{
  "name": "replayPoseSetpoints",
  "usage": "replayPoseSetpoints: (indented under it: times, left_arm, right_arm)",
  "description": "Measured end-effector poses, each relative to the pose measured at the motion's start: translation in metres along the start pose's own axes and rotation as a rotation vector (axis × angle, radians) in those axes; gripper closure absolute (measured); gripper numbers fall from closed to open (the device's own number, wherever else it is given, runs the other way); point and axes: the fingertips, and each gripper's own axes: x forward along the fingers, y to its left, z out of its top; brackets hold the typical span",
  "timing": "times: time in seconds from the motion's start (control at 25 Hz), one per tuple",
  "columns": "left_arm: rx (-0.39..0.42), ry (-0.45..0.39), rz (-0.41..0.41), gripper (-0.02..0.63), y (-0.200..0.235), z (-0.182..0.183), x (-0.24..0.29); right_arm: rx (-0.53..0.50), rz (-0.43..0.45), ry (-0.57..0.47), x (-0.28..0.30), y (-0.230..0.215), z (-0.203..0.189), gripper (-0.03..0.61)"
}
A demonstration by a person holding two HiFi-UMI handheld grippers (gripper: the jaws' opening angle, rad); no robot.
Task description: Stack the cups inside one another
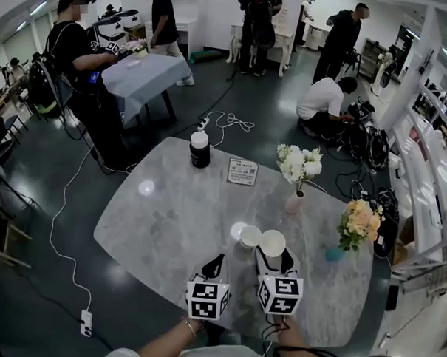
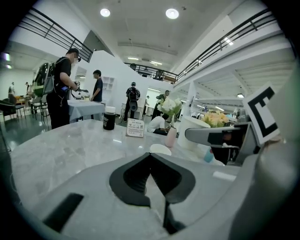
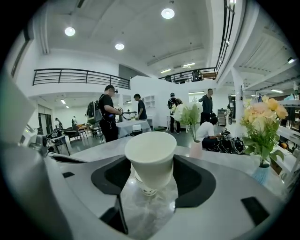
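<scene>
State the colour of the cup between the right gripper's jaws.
White cup; clearest in the right gripper view.

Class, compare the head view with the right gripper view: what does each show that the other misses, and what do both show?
Only the head view: a second cup standing on the table, and the card. Only the right gripper view: the right gripper's fingers closed against the held cup's sides. Both: that cup, the pink vase and the orange flowers.
</scene>
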Motion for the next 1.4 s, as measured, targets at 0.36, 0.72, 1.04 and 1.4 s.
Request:
replayPoseSetpoints:
  times: [0.36,0.72,1.04,1.4]
  left_arm:
    - [-0.013,-0.019,0.061,0.611,0.024,0.004,-0.005]
    - [-0.039,0.005,0.085,0.611,0.035,0.002,0.011]
    - [-0.05,0.038,0.088,0.611,0.038,-0.006,0.031]
    - [-0.056,0.063,0.094,0.611,0.042,-0.008,0.046]
  right_arm:
    - [-0.008,0.057,0.006,0.018,0.017,0.001,0.319]
    - [-0.013,0.097,0.034,0.043,0.022,-0.001,0.319]
    - [-0.004,0.119,0.067,0.063,0.018,-0.011,0.319]
    - [0.006,0.147,0.092,0.077,0.019,-0.019,0.319]
